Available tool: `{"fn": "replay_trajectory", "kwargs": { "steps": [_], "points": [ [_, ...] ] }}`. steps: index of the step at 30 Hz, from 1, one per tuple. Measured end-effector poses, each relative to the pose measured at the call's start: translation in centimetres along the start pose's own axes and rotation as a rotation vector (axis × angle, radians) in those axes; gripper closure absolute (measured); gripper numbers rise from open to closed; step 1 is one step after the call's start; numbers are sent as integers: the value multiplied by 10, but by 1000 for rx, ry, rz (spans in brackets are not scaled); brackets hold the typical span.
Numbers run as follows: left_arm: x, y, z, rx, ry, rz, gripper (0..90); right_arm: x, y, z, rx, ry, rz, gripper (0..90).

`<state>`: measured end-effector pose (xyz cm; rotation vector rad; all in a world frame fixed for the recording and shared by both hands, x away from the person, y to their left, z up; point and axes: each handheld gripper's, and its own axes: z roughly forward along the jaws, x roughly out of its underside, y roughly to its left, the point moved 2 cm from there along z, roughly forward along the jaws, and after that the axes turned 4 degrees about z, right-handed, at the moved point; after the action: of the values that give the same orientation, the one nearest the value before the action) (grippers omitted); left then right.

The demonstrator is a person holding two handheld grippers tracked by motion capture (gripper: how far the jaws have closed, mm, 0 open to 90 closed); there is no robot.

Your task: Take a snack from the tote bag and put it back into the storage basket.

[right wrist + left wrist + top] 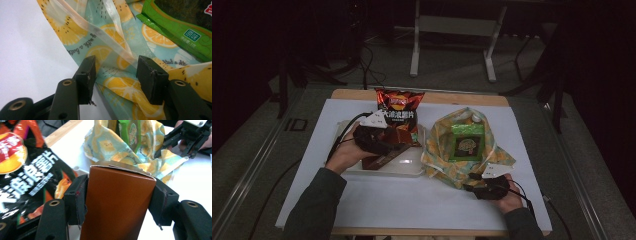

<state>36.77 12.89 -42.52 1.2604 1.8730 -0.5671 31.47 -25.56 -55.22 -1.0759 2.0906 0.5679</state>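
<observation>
A tall brown carton (117, 202) stands between the pads of my left gripper (117, 187), which touch both its sides. In the high view that carton (379, 159) leans over a white tray (412, 169), just in front of a red and black crisp bag (399, 107). A lemon-print bag (444, 162) lies open to the right with a green snack packet (467, 142) inside. My right gripper (116, 67) is open at the bag's near edge, its jaws on either side of a fold of the printed film (120, 85), apart from it.
A white sheet (362, 200) covers the wooden table. The crisp bag (25, 177) lies close to the left of the carton. Frame legs and cables stand on the dark floor beyond the far edge. The right gripper (172, 147) rests by the bag's corner.
</observation>
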Motion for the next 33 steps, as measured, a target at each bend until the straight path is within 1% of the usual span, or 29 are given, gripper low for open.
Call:
{"fn": "replay_trajectory", "kwargs": {
  "steps": [8, 14, 17, 22, 30, 33],
  "points": [
    [-1, -8, 18, 44, 27, 12, 362, 0, 0, 0, 0, 0, 0, 493],
    [4, -14, 33, 68, 58, 13, 343, 0, 0, 0, -1, 0, 0, 492],
    [6, -16, 38, 74, 69, 15, 337, 0, 0, 0, -1, 0, 1, 492],
    [8, -23, 48, 79, 90, 34, 328, 0, 0, 0, -1, 0, 1, 492],
    [13, -29, 62, 80, 154, 79, 322, 0, 0, 0, -1, -2, -1, 491],
    [14, -30, 64, 76, 163, 80, 320, 0, 0, 0, -1, -1, -1, 491]
  ]
}}
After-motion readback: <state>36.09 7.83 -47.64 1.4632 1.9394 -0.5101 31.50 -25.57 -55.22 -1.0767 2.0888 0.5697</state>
